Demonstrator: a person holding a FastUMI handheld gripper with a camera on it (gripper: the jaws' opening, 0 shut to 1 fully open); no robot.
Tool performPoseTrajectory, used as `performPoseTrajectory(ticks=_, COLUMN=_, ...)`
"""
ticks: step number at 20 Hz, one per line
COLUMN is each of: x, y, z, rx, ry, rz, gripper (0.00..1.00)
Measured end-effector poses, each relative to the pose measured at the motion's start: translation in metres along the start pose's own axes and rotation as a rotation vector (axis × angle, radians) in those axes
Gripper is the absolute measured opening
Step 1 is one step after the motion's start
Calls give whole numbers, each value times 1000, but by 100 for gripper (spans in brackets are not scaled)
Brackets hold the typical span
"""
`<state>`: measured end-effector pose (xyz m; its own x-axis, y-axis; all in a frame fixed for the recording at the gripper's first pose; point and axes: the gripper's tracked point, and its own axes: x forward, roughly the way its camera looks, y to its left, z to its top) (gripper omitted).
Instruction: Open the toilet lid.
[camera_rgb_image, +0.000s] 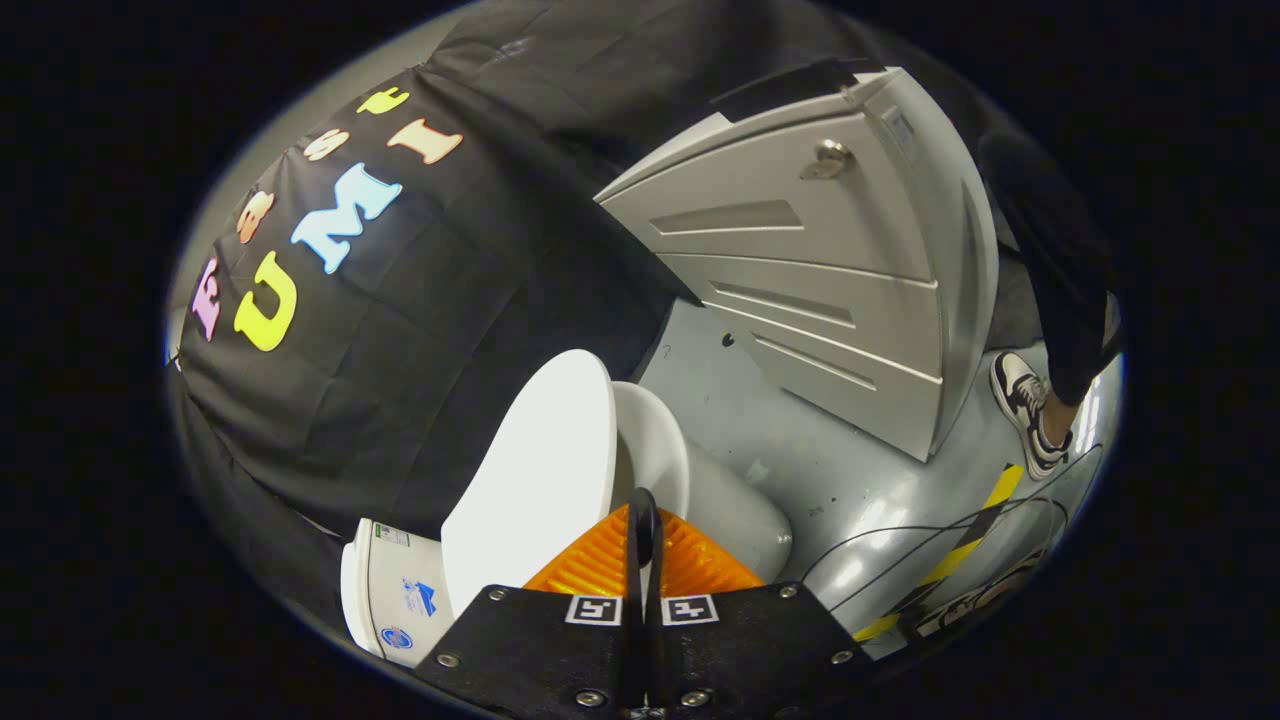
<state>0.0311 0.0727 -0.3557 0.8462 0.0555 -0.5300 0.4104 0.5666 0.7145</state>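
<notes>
Just ahead of our fingers (643, 545) stands the toilet lid (535, 480), already raised and seen nearly edge-on, with the seat (655, 455) right behind it and the bowl (735, 515) beyond. The tank (385, 590) sits beside the lid, at the foot of the booth wall. Our fingers are pressed together with only a thin dark slit between them, and they grip nothing; their tips lie close against the lid's edge, though we cannot tell whether they touch it.

We judge the main risk to be the lid dropping back: it looks close to upright, and if it is not leaning past its balance point onto the tank, pulling away too soon, or brushing its rim on the way out, could tip it down onto the seat. A sideways push from the closed fingers could also strain the hinge. On the floor (800, 440) the cables (900, 545) trail near the striped tape (965, 540), and someone stepping back could snag them.

We count one toilet with one lid, one seat and one tank; one grey drawer cabinet (830, 290) with three drawer fronts and one lock (828, 158); one shoe (1025, 405) under a dark trouser leg (1060, 270); and at least two cables
</notes>
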Motion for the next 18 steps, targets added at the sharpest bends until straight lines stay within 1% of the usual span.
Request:
performPoseTrajectory(ticks=6, x=-18, y=29, z=15, rx=-122, ry=-21, rz=11, gripper=0)
performPoseTrajectory(ticks=18, x=-66, y=119, z=37, rx=-393, ry=-126, rz=70, gripper=0)
